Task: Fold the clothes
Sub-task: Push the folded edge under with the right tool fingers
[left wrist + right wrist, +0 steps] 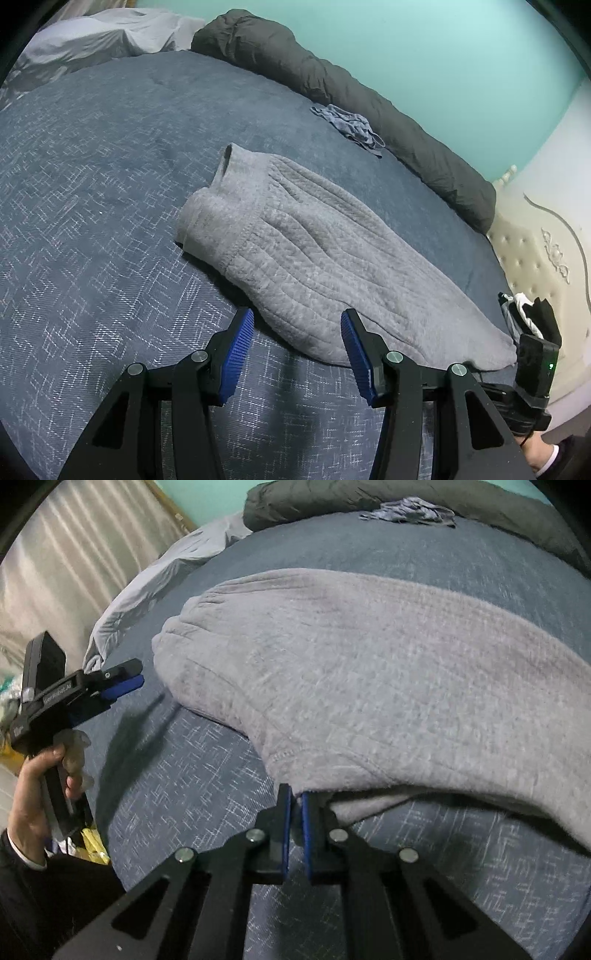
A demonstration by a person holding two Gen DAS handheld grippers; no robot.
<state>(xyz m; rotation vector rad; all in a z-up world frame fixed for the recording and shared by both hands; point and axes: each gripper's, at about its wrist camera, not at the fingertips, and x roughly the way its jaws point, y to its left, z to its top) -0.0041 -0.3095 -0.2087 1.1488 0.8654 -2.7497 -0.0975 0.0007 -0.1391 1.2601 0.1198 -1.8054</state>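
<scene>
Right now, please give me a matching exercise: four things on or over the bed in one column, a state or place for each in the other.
1 sweater
2 left gripper
3 right gripper
4 grey duvet

a rolled along the wall
b shut on the hem
c lying flat on the bed
d open, empty

Pairs: 1-c, 2-d, 3-b, 4-a
</scene>
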